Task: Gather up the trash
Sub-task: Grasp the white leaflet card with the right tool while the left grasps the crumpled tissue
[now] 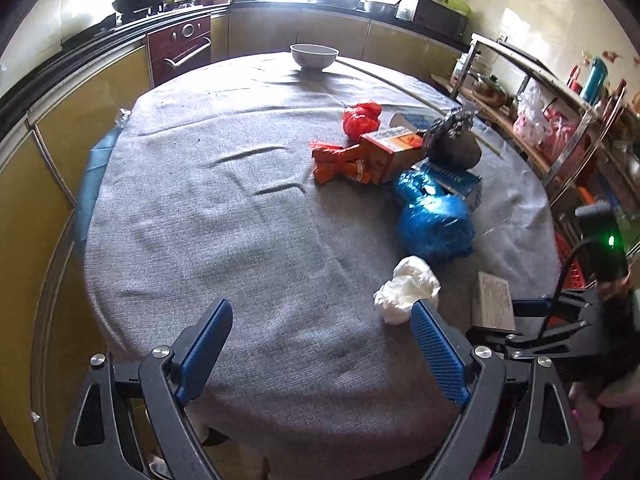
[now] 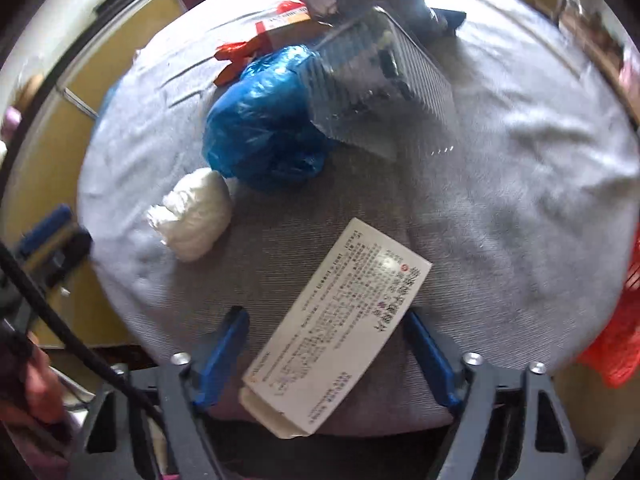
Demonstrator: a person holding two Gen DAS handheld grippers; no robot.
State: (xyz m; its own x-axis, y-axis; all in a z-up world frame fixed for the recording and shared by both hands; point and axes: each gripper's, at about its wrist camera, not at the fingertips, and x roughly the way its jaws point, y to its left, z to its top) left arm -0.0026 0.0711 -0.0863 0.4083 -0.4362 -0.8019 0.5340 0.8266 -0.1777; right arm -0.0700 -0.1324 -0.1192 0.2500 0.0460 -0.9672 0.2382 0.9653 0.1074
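left gripper [image 1: 322, 344]: jaws standing wide, empty | right gripper [image 2: 326, 354]: jaws straddling white carton [image 2: 340, 328], not yet pressing | surface [image 1: 240, 220]

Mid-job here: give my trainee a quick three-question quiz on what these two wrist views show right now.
1. True or false: the white printed box lies between the right gripper's fingers.
2. Which item sits nearest the left gripper? A) white crumpled wad B) bowl C) red bag
3. Fill in: the blue bag rests on a grey ____.

Key: 1 true; 2 A; 3 tablecloth.
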